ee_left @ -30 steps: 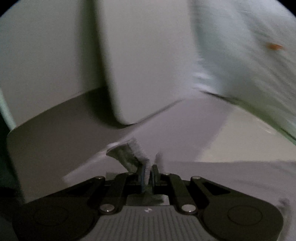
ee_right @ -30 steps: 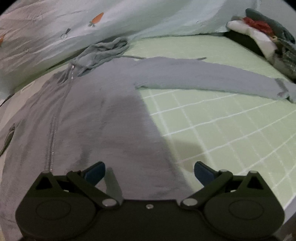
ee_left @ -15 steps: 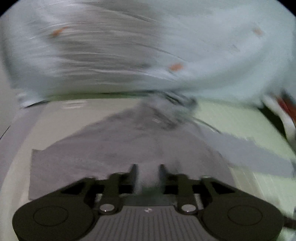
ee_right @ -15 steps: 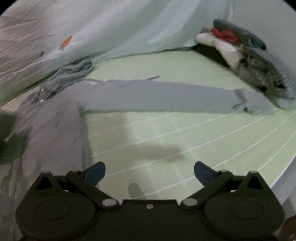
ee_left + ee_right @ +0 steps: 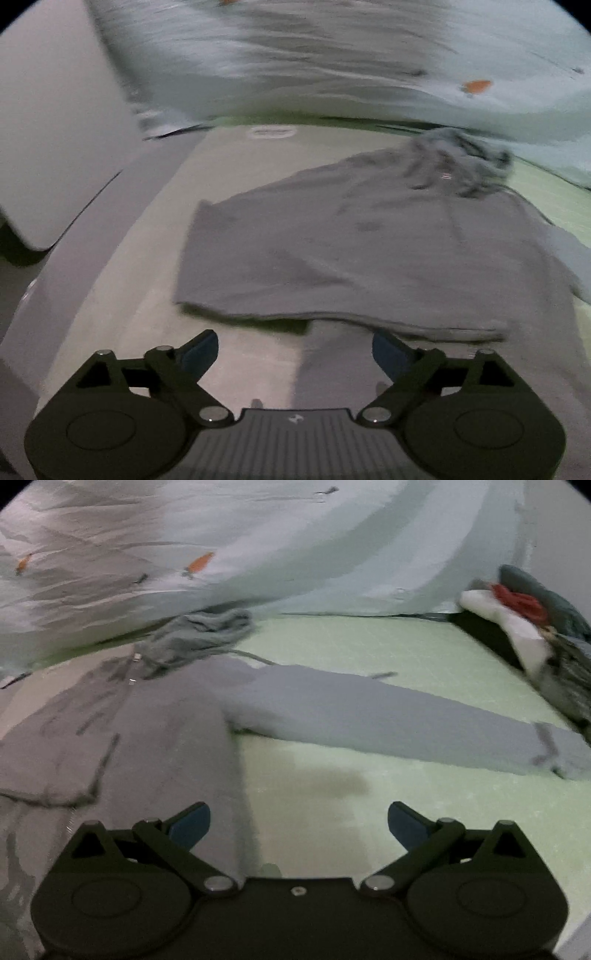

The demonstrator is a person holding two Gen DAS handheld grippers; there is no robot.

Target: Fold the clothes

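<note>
A grey zip hoodie [image 5: 369,251] lies flat on the pale green bed sheet [image 5: 369,653]. In the left wrist view its left sleeve lies folded across the body, its cuff edge near my open, empty left gripper [image 5: 295,350]. In the right wrist view the hoodie body [image 5: 147,731] is at left, its hood [image 5: 207,631] bunched at the back, and its other sleeve [image 5: 388,716] stretches out to the right. My right gripper [image 5: 299,823] is open and empty above the sheet, just right of the hoodie's side.
A pale blue quilt with carrot prints [image 5: 258,546] is heaped along the back of the bed. A pile of other clothes [image 5: 528,616] sits at the far right. A white headboard or panel [image 5: 48,129] stands at the left edge.
My left gripper was shut on the sleeve cuff, carried it over the hoodie body, and has let go and opened. My right gripper stayed open and shifted right toward the outstretched sleeve.
</note>
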